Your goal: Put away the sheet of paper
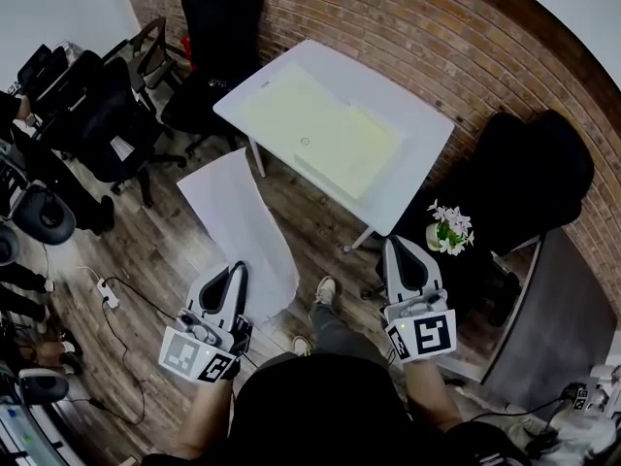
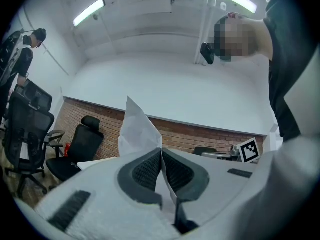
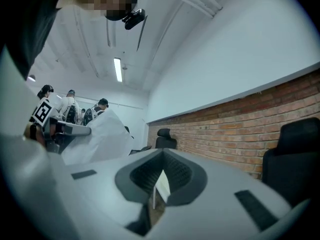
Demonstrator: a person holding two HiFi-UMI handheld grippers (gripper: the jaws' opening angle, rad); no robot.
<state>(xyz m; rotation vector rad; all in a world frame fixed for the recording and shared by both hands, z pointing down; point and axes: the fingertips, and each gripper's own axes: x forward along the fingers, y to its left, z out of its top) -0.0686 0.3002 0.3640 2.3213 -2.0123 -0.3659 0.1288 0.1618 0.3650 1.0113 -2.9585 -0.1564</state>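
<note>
Left gripper clamps the sheet of paper, clearest in its own view; right gripper closed, empty, near white table.

Left gripper pinches the sheet of paper; right gripper is closed.

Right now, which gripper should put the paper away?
The left gripper, probably: its jaws are shut on the sheet of paper. The right gripper is shut on nothing, and the table lies ahead.

Sheet edge behind L hand-held gripper.
</note>
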